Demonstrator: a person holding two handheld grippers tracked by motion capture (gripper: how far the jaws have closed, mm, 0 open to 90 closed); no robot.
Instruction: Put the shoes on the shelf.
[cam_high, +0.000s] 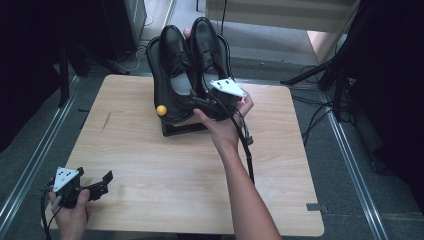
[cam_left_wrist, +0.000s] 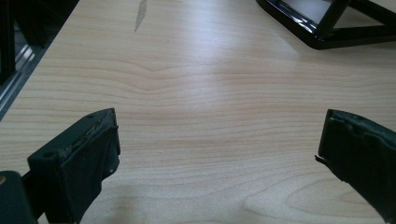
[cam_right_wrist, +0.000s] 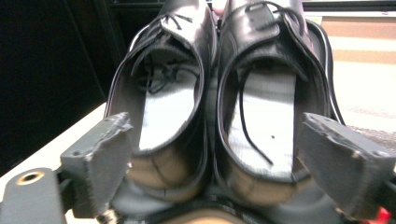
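From above, two black shoes (cam_high: 192, 60) lean side by side on a black rack (cam_high: 182, 127) at the table's (cam_high: 150, 165) far edge. The right gripper (cam_high: 212, 102) sits at their heels; the left gripper (cam_high: 102, 180) hovers over the near left corner. Left gripper view: jaws wide apart over bare wood. Right gripper view: jaws apart, flanking both heels (cam_right_wrist: 215, 168).

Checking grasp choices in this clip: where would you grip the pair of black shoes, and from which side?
Grip the pair of black shoes across both heels, coming from the heel end. The heels sit together facing the right gripper, whose open jaws already straddle them; toes point away on the rack.
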